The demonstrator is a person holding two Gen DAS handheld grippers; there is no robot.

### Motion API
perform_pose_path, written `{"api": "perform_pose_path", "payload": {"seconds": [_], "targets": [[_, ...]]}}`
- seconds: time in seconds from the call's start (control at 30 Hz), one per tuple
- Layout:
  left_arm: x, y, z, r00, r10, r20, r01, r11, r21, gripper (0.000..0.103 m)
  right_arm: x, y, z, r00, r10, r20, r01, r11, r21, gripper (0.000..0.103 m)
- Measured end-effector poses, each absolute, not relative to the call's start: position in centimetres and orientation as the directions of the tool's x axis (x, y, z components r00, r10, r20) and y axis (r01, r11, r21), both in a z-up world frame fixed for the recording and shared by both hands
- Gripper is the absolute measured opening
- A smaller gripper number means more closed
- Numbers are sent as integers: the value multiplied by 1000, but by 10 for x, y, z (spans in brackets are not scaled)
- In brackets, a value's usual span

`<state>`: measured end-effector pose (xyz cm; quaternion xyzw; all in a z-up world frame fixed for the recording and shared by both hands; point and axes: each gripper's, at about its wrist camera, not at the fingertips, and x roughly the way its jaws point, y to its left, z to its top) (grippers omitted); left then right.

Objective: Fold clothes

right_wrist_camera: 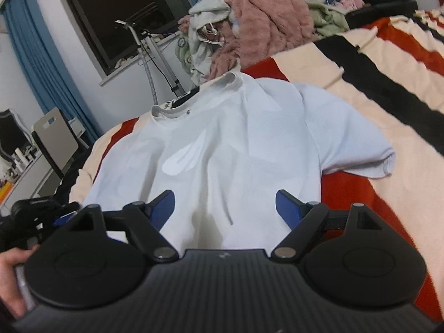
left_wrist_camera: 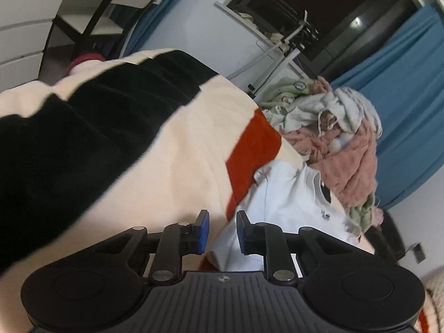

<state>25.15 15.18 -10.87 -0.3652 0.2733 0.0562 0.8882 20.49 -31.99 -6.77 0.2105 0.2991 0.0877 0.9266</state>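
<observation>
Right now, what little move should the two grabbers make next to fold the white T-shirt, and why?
Probably ease the right gripper down and close it on the hem of the white T-shirt. Its jaws stand wide above the fabric with nothing pinched. The left gripper sits at the shirt's edge, jaws narrow, a gap showing between the pads. The shirt lies flat on the striped blanket, so both bottom corners want holding first.

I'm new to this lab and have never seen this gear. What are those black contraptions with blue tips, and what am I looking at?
They are hand-held grippers, one in each of a person's hands, each carrying its own camera looking along its fingers. One picture is from the left gripper, whose fingers stand narrowly apart at the edge of a white T-shirt, not visibly pinching it. The other is from the right gripper, open wide above the same shirt. The shirt lies flat on a striped blanket, with a laundry pile behind.
</observation>
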Motion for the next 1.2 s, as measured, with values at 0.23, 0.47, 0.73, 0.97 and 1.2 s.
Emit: {"api": "perform_pose_path", "payload": {"seconds": [0.23, 0.47, 0.73, 0.97, 1.2], "targets": [[250, 154, -129, 836, -142, -531, -294, 700, -651, 25, 206, -317, -71, 803, 285, -523, -45, 904, 424, 81], [259, 142, -131, 832, -164, -530, -246, 747, -617, 7, 202, -309, -75, 796, 259, -547, -51, 929, 366, 81], [326, 162, -47, 825, 35, -565, -288, 885, -366, 2, 199, -296, -79, 795, 230, -561, -75, 956, 285, 81], [412, 188, 15, 776, 362, -516, -450, 892, -52, 2, 205, -286, -73, 833, 199, -517, -90, 970, 228, 81], [448, 205, -43, 738, 390, -551, -497, 867, -51, 7, 215, -283, -78, 847, 187, -498, -95, 974, 205, 81]]}}
